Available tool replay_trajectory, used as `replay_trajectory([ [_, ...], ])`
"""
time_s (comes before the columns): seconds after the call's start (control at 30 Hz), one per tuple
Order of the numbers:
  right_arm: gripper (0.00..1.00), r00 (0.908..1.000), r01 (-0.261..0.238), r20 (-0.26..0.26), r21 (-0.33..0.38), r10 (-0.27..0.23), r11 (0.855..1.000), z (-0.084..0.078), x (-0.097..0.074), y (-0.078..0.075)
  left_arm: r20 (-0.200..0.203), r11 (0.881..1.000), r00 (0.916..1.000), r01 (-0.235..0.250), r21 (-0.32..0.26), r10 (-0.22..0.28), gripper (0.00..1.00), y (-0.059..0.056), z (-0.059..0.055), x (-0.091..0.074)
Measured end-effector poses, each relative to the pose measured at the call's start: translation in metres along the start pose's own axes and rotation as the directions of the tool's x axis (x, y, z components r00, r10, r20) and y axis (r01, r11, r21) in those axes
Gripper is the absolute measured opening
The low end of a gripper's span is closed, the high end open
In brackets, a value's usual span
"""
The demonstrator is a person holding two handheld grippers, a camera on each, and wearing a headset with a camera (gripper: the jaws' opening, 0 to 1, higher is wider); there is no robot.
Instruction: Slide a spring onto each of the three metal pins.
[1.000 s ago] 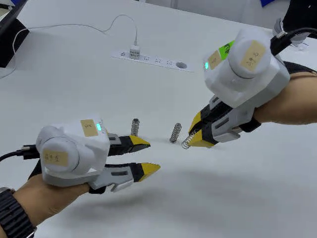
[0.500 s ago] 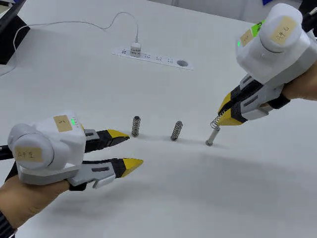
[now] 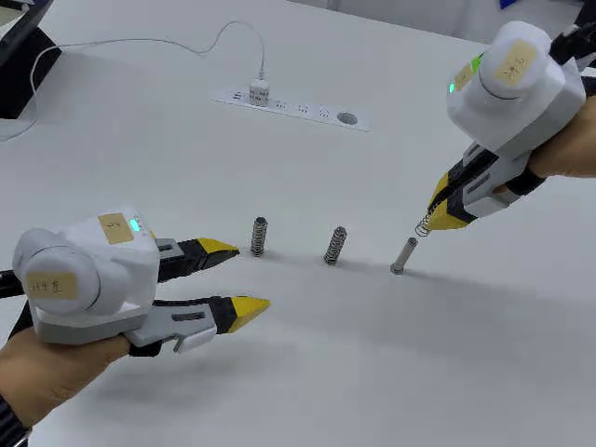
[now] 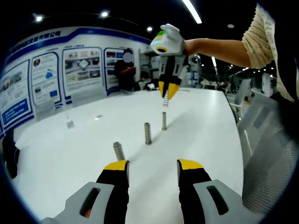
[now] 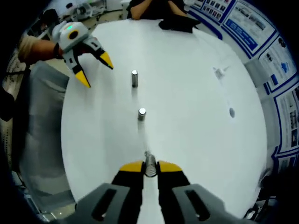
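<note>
Lining up the last spring

Right gripper (image 3: 438, 216) is clamped on the spring (image 3: 423, 226) by its upper end, so the free end dangles just above and beside the bare 3rd pin (image 3: 404, 255), ready to thread on. The middle sprung pin (image 3: 334, 245) and the end sprung pin (image 3: 259, 236) stand finished on the tabletop (image 3: 372, 354). Left gripper (image 3: 246, 276) hovers with its jaws apart, clear of the row. Compared with 0.5 s ago, the spring's tip sits slightly farther from the pin top.
</note>
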State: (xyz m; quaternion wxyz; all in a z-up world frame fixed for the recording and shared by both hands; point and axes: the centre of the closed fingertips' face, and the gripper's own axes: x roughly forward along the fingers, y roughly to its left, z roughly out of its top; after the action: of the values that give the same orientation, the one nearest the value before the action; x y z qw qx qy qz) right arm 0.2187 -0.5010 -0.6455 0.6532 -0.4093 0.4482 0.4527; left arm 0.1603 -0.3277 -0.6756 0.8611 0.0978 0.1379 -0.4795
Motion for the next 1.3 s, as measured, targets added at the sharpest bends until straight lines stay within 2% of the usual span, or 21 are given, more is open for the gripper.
replay_trajectory([
  [0.43,0.12,0.9985,-0.034,-0.044,-0.002,0.034,0.999,-0.005,0.016,0.000,-0.005,1.000,0.9999,-0.010,-0.013,0.010,0.44,0.002,-0.002,-0.003],
  [0.53,0.12,0.9984,-0.041,-0.040,-0.002,0.041,0.999,-0.004,0.018,0.000,-0.008,1.000,0.9999,-0.009,-0.013,0.009,0.44,0.002,-0.002,-0.003],
  [0.87,0.12,0.9956,-0.051,-0.079,-0.015,0.050,0.999,-0.008,0.036,0.002,-0.011,1.000,0.9999,-0.013,-0.013,0.013,0.44,0.003,-0.003,-0.003],
  [1.3,0.12,0.9924,-0.070,-0.102,-0.004,0.069,0.998,-0.013,0.055,0.002,-0.019,1.000,0.9996,-0.020,-0.014,0.020,0.44,0.005,-0.004,-0.003],
])
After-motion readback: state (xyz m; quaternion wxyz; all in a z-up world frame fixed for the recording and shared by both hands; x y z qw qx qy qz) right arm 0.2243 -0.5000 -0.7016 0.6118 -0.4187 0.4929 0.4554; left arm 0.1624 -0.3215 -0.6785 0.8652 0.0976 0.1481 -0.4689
